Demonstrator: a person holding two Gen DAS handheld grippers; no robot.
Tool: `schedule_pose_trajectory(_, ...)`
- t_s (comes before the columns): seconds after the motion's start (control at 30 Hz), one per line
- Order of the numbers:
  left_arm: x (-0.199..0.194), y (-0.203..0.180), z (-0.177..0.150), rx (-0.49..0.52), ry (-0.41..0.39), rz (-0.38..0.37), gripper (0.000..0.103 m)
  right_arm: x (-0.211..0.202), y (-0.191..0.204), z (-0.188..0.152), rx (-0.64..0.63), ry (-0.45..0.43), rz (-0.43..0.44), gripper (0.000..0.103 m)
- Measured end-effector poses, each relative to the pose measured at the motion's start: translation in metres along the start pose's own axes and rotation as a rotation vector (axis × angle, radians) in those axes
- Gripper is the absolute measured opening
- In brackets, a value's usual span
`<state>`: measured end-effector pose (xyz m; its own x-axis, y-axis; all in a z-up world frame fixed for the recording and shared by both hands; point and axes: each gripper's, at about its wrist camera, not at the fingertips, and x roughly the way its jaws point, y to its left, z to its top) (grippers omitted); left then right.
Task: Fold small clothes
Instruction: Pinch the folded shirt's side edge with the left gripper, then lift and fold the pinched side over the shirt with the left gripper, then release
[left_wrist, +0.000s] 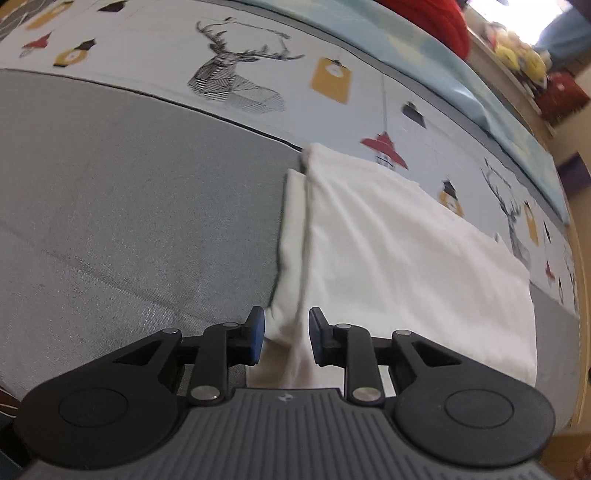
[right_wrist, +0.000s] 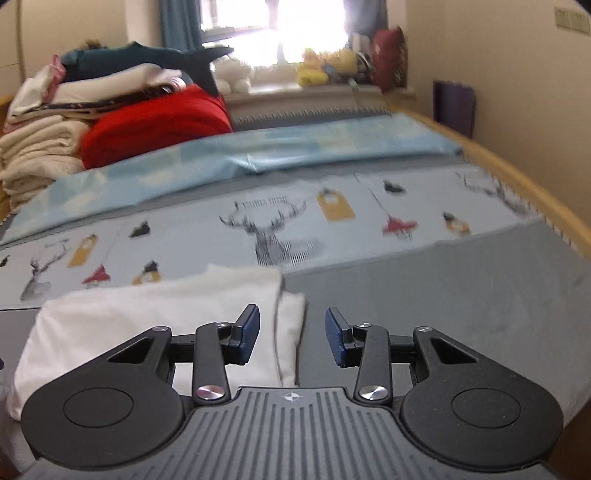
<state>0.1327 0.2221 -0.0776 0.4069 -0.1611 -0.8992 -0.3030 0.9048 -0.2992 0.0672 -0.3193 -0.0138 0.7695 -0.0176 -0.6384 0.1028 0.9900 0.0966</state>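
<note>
I see the folded white cotton garment (left_wrist: 406, 258) lying flat on the grey bed mattress (left_wrist: 129, 203), its long axis running near to far. The left hand-held gripper (left_wrist: 286, 334) stands apart above its near left edge, clamping nothing. The right hand-held gripper (right_wrist: 291, 338) stands apart over its right edge, equally near.

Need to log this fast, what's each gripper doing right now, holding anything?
Left gripper: open, cloth edge between its fingers, not pinched.
Right gripper: open, holding nothing, above the cloth's edge.
</note>
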Motion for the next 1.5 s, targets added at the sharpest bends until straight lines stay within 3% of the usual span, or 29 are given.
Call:
schedule_pose_trajectory(0.1, 0.009, 0.008, 0.001, -0.030, -0.009, -0.013, 0.045, 0.007, 0.004, -0.001, -0.025, 0.023, -0.018, 0.041)
schedule_pose_trajectory(0.17, 0.020, 0.016, 0.004, -0.052, 0.007, -0.023, 0.049, 0.014, 0.007, -0.002, -0.047, 0.052, -0.023, 0.041)
schedule_pose_trajectory(0.33, 0.038, 0.025, 0.017, -0.071, 0.037, -0.072, 0.053, 0.027, 0.015, -0.007, -0.119, 0.082, -0.047, 0.041)
schedule_pose_trajectory(0.53, 0.059, 0.019, 0.027, -0.086, 0.078, -0.142, 0.053, 0.039, 0.009, -0.004, -0.073, 0.105, -0.070, 0.041)
schedule_pose_trajectory(0.57, 0.064, 0.015, 0.028, -0.067, 0.084, -0.133, 0.051, 0.041, 0.009, -0.003, -0.064, 0.110, -0.073, 0.041)
schedule_pose_trajectory(0.63, 0.067, 0.008, 0.026, -0.017, 0.075, -0.111, 0.038, 0.044, 0.010, -0.003, -0.057, 0.117, -0.080, 0.041)
schedule_pose_trajectory(0.67, 0.069, 0.005, 0.026, 0.003, 0.077, -0.119, 0.022, 0.046, 0.012, -0.003, -0.058, 0.121, -0.084, 0.041)
schedule_pose_trajectory(0.7, 0.069, 0.003, 0.025, 0.018, 0.078, -0.129, 0.013, 0.047, 0.013, -0.002, -0.058, 0.123, -0.087, 0.041)
schedule_pose_trajectory(0.87, 0.054, 0.004, 0.023, 0.079, 0.041, -0.107, 0.008, 0.054, 0.025, -0.001, -0.044, 0.140, -0.091, 0.041)
schedule_pose_trajectory(0.93, 0.042, 0.011, 0.022, 0.095, 0.012, -0.051, 0.008, 0.056, 0.032, -0.002, -0.031, 0.149, -0.083, 0.041)
schedule_pose_trajectory(1.0, 0.029, 0.019, 0.020, 0.138, -0.027, 0.089, 0.008, 0.059, 0.040, -0.003, -0.026, 0.156, -0.075, 0.041)
schedule_pose_trajectory(1.1, 0.012, 0.040, 0.019, 0.110, -0.054, 0.258, 0.008, 0.058, 0.054, -0.004, -0.050, 0.155, -0.054, 0.041)
schedule_pose_trajectory(1.2, -0.003, 0.051, 0.017, 0.110, -0.066, 0.297, 0.008, 0.055, 0.061, -0.005, -0.081, 0.147, -0.031, 0.041)
schedule_pose_trajectory(1.27, -0.010, 0.047, 0.016, 0.103, -0.082, 0.267, 0.008, 0.053, 0.062, -0.005, -0.098, 0.141, -0.024, 0.041)
schedule_pose_trajectory(1.4, -0.021, 0.029, 0.015, 0.012, -0.078, -0.006, 0.008, 0.047, 0.052, -0.003, -0.097, 0.129, -0.023, 0.041)
schedule_pose_trajectory(1.5, -0.025, 0.000, 0.017, 0.002, -0.083, -0.154, 0.007, 0.044, 0.038, -0.002, -0.055, 0.134, -0.023, 0.041)
